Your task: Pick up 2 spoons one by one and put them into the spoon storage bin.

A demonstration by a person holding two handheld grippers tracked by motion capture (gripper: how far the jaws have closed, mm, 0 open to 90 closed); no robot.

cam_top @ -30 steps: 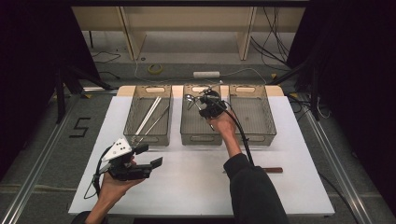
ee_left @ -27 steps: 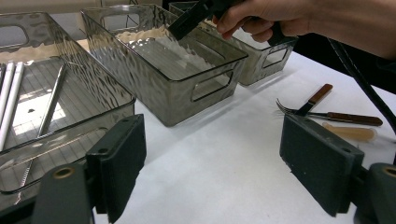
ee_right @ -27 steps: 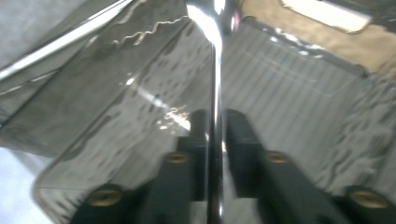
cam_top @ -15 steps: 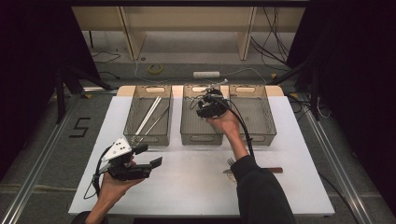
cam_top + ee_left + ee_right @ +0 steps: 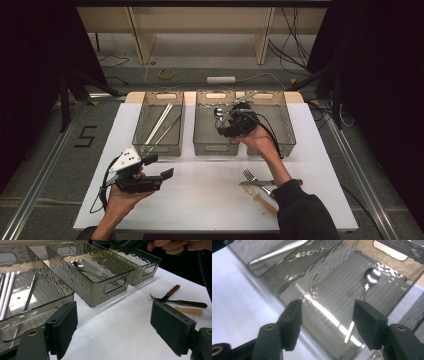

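Spoon [image 5: 367, 280] now deposited in middle bin [image 5: 205, 145], right gripper [image 5: 325, 322] drawn back with jaws wide and empty; left gripper [image 5: 112, 332] likewise agape, nothing held; fork [image 5: 252, 176] remains to be sorted.

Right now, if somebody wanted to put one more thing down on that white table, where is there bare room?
The widest bare patch is the table middle, between the left gripper and the fork, in front of the three bins. The right bin looks empty too. It is crowded near the fork and knife, and in the left bin with its chopsticks.
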